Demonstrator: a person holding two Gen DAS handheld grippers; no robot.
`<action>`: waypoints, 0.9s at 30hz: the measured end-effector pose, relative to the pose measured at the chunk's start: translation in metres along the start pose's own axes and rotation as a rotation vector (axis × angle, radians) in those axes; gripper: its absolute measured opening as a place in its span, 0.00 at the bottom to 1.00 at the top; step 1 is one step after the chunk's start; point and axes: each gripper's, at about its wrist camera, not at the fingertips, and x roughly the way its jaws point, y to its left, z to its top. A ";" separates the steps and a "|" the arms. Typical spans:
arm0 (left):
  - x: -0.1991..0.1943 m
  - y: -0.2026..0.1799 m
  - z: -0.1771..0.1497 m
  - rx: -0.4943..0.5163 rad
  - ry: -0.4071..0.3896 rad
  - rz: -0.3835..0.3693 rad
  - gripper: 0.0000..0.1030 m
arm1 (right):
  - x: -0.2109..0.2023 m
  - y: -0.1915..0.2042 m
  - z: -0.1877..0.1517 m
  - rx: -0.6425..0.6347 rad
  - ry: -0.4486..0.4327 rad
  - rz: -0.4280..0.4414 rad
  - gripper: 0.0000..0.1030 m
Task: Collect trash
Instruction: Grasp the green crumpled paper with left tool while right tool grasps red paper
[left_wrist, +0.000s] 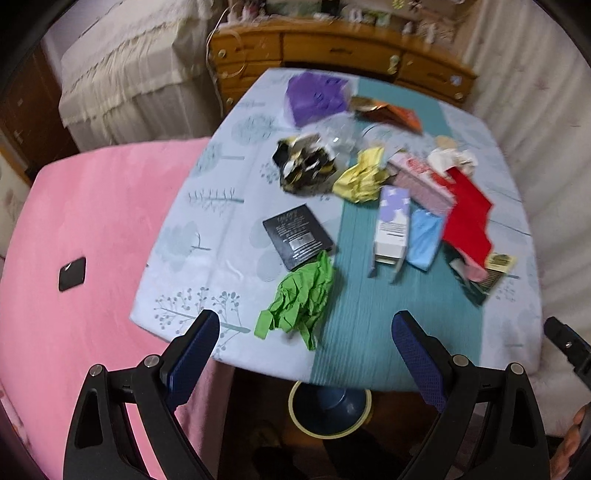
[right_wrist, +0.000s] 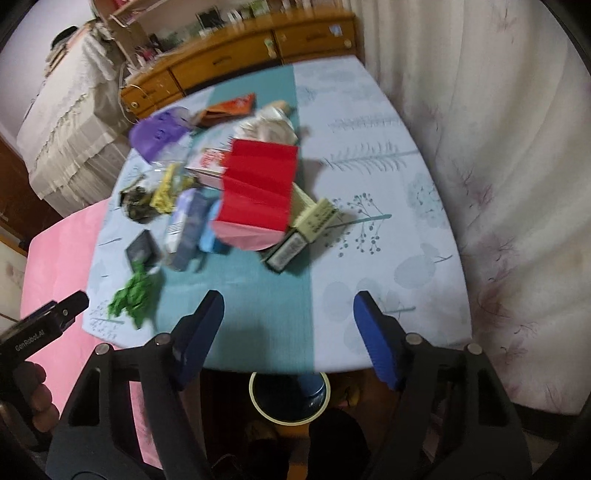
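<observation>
Trash lies spread on the small table (left_wrist: 373, 347) (right_wrist: 388, 258): a crumpled green paper (left_wrist: 299, 302) (right_wrist: 135, 295), a black flat box (left_wrist: 297, 236), a crumpled yellow paper (left_wrist: 360, 177), a black-and-gold wrapper (left_wrist: 304, 166), a white-and-purple carton (left_wrist: 393, 225) (right_wrist: 186, 221), folded red paper (left_wrist: 467, 218) (right_wrist: 258, 188) and a purple bag (left_wrist: 316, 96). My left gripper (left_wrist: 306, 325) hangs open above the table's near edge, just in front of the green paper. My right gripper (right_wrist: 288, 306) is open over the teal stripe, nothing between its fingers.
A blue bin with a pale rim (left_wrist: 330, 410) (right_wrist: 290, 397) stands on the floor under the table's near edge. A pink bed (left_wrist: 81, 240) with a small black object (left_wrist: 72, 273) lies left. A wooden dresser (left_wrist: 332, 48) stands behind, a curtain (right_wrist: 498, 147) at the right.
</observation>
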 end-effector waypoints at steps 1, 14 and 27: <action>0.011 0.000 0.002 -0.009 0.009 0.000 0.93 | 0.010 -0.006 0.005 0.005 0.011 0.003 0.67; 0.093 0.005 0.013 -0.078 0.117 0.066 0.93 | 0.090 0.009 0.077 -0.108 0.055 0.102 0.65; 0.125 0.003 0.023 -0.116 0.171 0.076 0.92 | 0.167 0.014 0.100 -0.096 0.230 0.168 0.65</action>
